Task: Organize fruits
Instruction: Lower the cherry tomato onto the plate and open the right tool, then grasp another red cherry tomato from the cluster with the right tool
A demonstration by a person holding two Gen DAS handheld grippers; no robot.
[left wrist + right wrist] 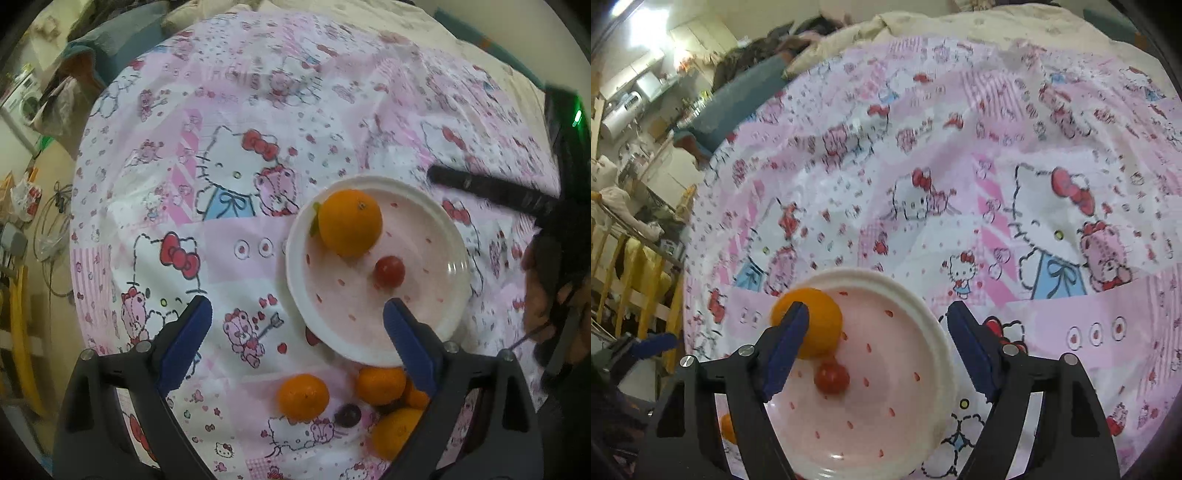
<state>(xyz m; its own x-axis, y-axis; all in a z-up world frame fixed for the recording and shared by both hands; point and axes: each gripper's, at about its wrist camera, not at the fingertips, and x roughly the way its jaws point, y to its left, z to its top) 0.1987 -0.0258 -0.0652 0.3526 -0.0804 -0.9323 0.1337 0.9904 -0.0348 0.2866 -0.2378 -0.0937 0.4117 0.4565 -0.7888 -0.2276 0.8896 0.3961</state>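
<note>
**Tomato on plate, right jaws clear**

Right gripper (877, 347) spread, empty, above the plate (934, 321); cherry tomato (831, 376) lies mid-plate beside the orange (816, 317). Left gripper (295, 325) spread, empty. Loose oranges (303, 397) wait off the plate's near rim: approach from above, close gently.

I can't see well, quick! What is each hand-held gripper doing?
Left hand-held gripper: open, holding nothing.
Right hand-held gripper: open, holding nothing.

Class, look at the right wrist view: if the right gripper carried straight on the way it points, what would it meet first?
Most likely the plate: the open right gripper points down into its bare pink inside, right of the small red fruit and the orange. Depth is hard to judge.
</note>
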